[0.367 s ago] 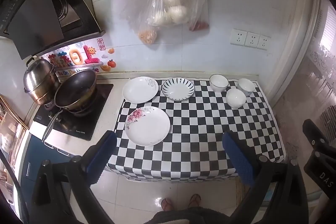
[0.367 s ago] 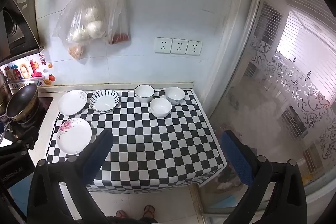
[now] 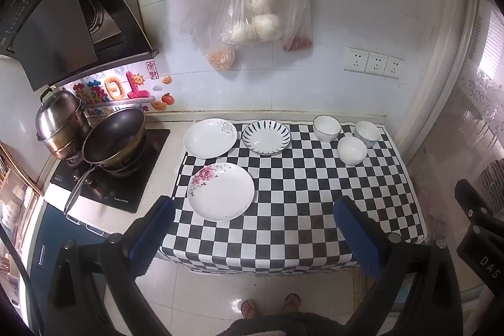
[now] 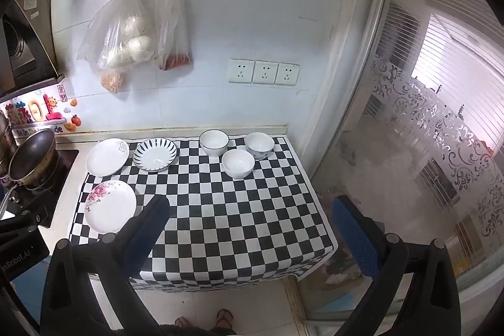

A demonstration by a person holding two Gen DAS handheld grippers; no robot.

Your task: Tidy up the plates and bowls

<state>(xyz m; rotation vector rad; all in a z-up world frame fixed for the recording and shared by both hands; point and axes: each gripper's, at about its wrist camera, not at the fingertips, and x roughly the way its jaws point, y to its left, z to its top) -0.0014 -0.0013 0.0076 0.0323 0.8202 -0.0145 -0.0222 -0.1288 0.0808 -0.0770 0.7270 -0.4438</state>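
Observation:
Three plates lie on the left of the checkered counter (image 3: 299,210): a pink-flower plate (image 3: 221,191) in front, a white plate (image 3: 210,138) and a black-striped plate (image 3: 266,137) behind. Three white bowls (image 3: 326,128) (image 3: 352,150) (image 3: 367,133) stand at the back right. They also show in the right wrist view: the flower plate (image 4: 110,206), the striped plate (image 4: 155,154) and a bowl (image 4: 237,163). My left gripper (image 3: 252,229) is open and empty, high above the counter's front edge. My right gripper (image 4: 249,229) is open and empty, also high above the front edge.
A wok (image 3: 115,140) and a steel pot (image 3: 60,123) sit on the stove at the left. Plastic bags (image 3: 245,21) hang on the wall above the counter. A glass door (image 4: 425,131) stands at the right. The person's feet (image 3: 271,306) are on the floor below.

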